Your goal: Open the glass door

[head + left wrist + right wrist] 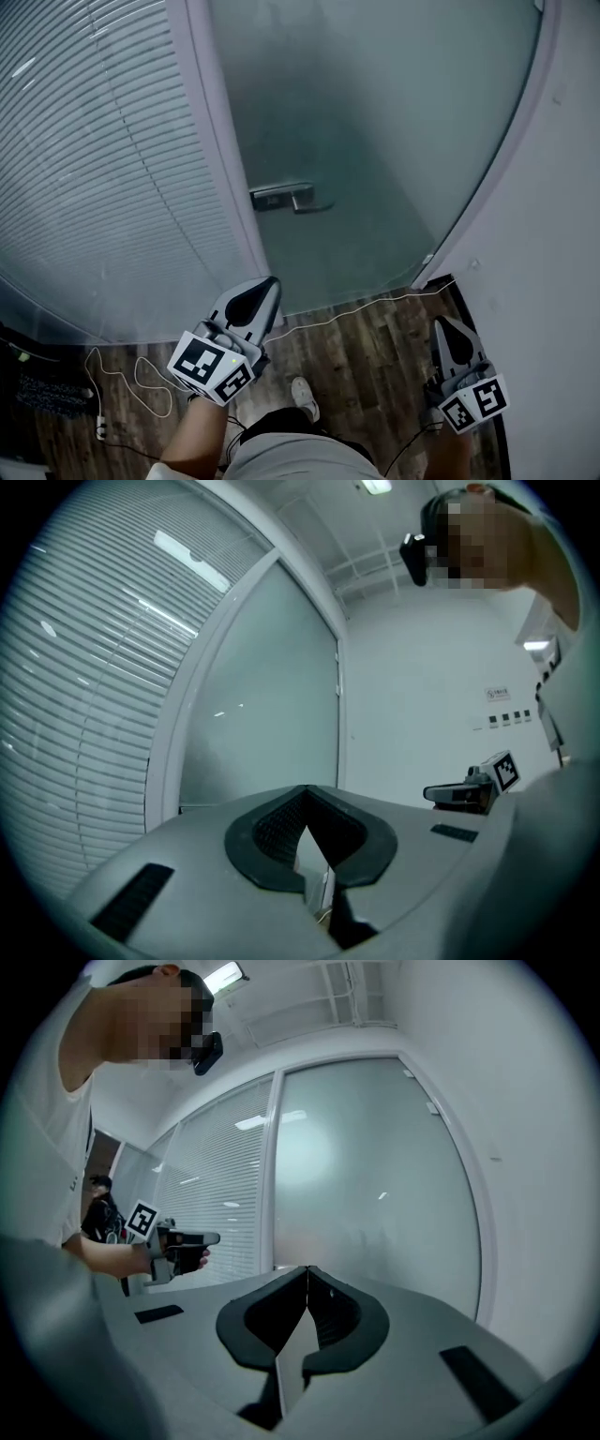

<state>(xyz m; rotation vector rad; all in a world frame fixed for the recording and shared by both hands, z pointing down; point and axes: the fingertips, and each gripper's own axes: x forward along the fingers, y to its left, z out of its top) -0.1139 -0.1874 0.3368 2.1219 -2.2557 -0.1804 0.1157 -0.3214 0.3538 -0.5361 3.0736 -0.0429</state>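
The frosted glass door point(375, 122) stands closed ahead, its metal lever handle point(286, 198) near the left edge beside the white frame post point(225, 159). My left gripper point(270, 281) points at the door's lower left and sits below the handle, apart from it; its jaws are shut and hold nothing. My right gripper point(439, 322) is lower right, near the door's hinge-side corner, also shut and empty. The left gripper view shows the door point(262, 696) past the shut tips point(307, 789). In the right gripper view the door point(375, 1176) lies beyond the shut tips point(307, 1269).
A glass wall with horizontal blinds point(94, 169) runs left of the door. A white wall point(553, 234) closes the right side. A thin white cable point(141, 375) loops over the wooden floor point(366, 356). The person's shoe point(303, 394) is between the grippers.
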